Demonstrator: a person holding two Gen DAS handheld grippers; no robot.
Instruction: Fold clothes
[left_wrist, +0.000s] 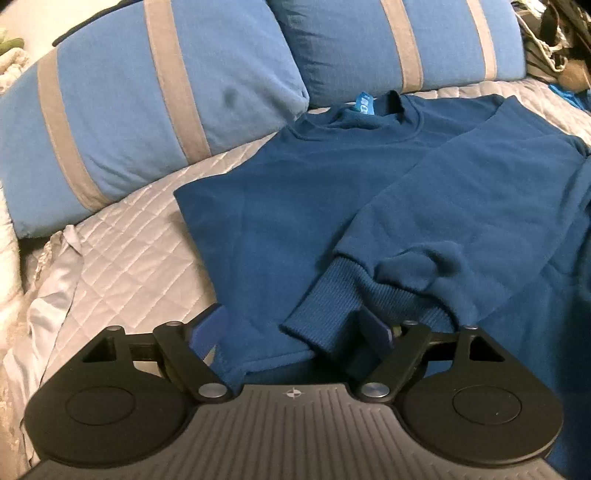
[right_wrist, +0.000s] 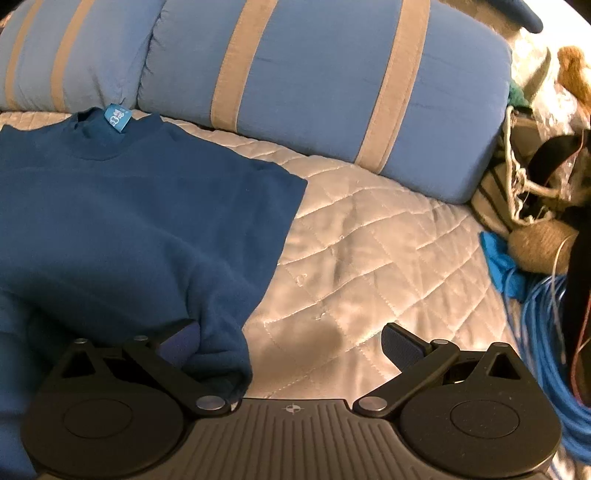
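Observation:
A dark blue sweatshirt (left_wrist: 317, 192) lies flat on the quilted bedspread, neck toward the pillows, with a light blue neck tag (left_wrist: 364, 103). One sleeve is folded across the body, and its ribbed cuff (left_wrist: 332, 310) lies between the fingers of my open left gripper (left_wrist: 295, 339). In the right wrist view the sweatshirt (right_wrist: 129, 206) fills the left side. My right gripper (right_wrist: 291, 347) is open over the sweatshirt's right edge, the cloth draped over its left finger (right_wrist: 181, 343); its right finger (right_wrist: 400, 345) is over bare bedspread.
Two blue pillows with grey stripes (left_wrist: 147, 110) (right_wrist: 314, 81) line the head of the bed. The silver quilted bedspread (right_wrist: 388, 251) lies to the right of the sweatshirt. Clutter, bags and a coiled blue cable (right_wrist: 546, 332) sit at the right edge.

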